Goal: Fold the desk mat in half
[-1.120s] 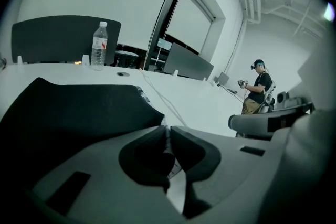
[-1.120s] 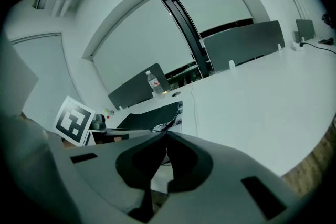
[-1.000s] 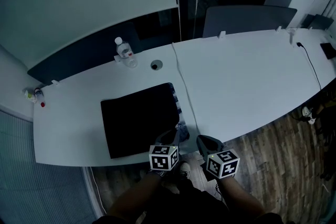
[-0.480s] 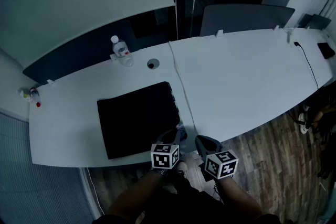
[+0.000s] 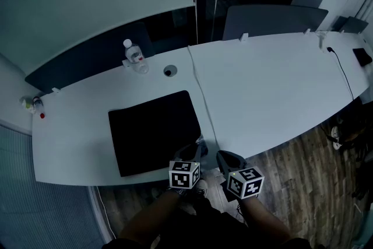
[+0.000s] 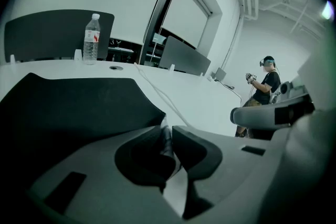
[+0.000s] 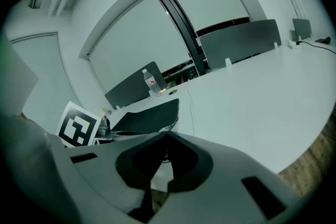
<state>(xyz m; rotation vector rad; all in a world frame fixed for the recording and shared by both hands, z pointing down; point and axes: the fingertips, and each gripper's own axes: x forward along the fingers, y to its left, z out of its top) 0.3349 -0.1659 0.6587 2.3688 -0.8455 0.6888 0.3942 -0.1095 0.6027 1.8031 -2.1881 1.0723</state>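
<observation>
The black desk mat (image 5: 154, 131) lies folded flat on the white desk (image 5: 274, 84), near its front edge. My left gripper (image 5: 197, 150) is at the mat's near right corner. In the left gripper view the jaws (image 6: 167, 131) have just been opening slightly. They stand almost together, and the patterned corner of the mat (image 6: 79, 107) still fills the narrow gap and touches both pads. My right gripper (image 5: 224, 155) hovers just off the desk edge, right of the left one. Its tips (image 7: 167, 135) meet, with nothing between them. The mat (image 7: 147, 115) shows ahead of it to the left.
A water bottle (image 5: 134, 56) stands behind the mat, beside a round cable hole (image 5: 169, 72). A white cable (image 5: 204, 99) runs along the mat's right side. Small items (image 5: 34, 105) sit at the far left, a black cable (image 5: 345, 76) at the far right. A person (image 6: 265, 89) stands beyond the desk.
The patterned strip along the mat's right edge is no longer showing; the top layer now lies flush and all black. Both grippers have stayed in about the same place.
</observation>
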